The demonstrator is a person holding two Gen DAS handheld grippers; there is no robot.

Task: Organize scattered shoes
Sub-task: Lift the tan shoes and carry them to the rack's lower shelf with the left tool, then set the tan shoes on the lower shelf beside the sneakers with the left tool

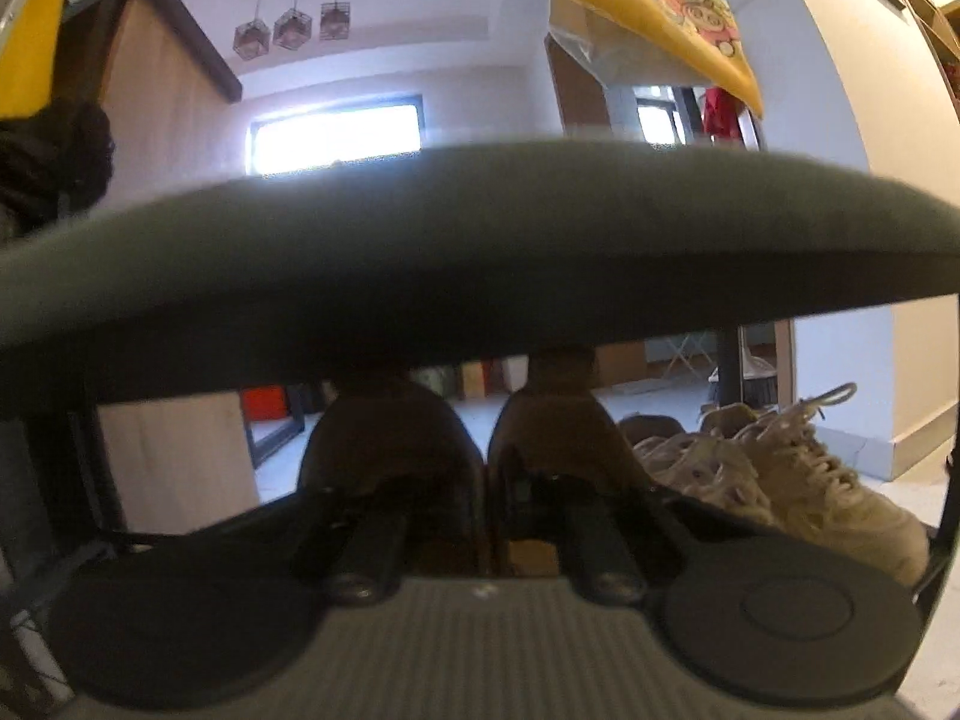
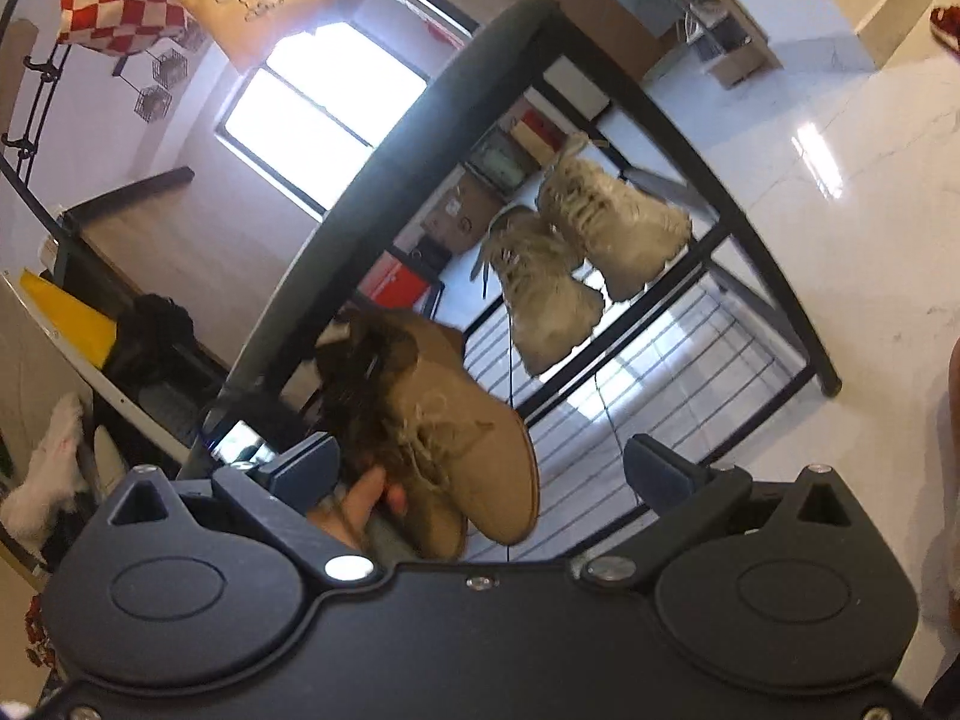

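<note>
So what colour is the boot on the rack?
Tan boot with a dark fuzzy lining; clearest in the right wrist view.

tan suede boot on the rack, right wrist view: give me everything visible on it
The tan suede boot is ankle-high with a smooth rounded toe, frayed pale laces and dark fuzzy lining at the collar. It looks like soft brushed suede. It rests on the black wire shoe rack, on the slatted shelf, toe towards the camera, beside the pair of cream lace-up sneakers but apart from them. A hand shows right at its heel side; contact is unclear. The right gripper stands open around it, pads not touching.
</note>
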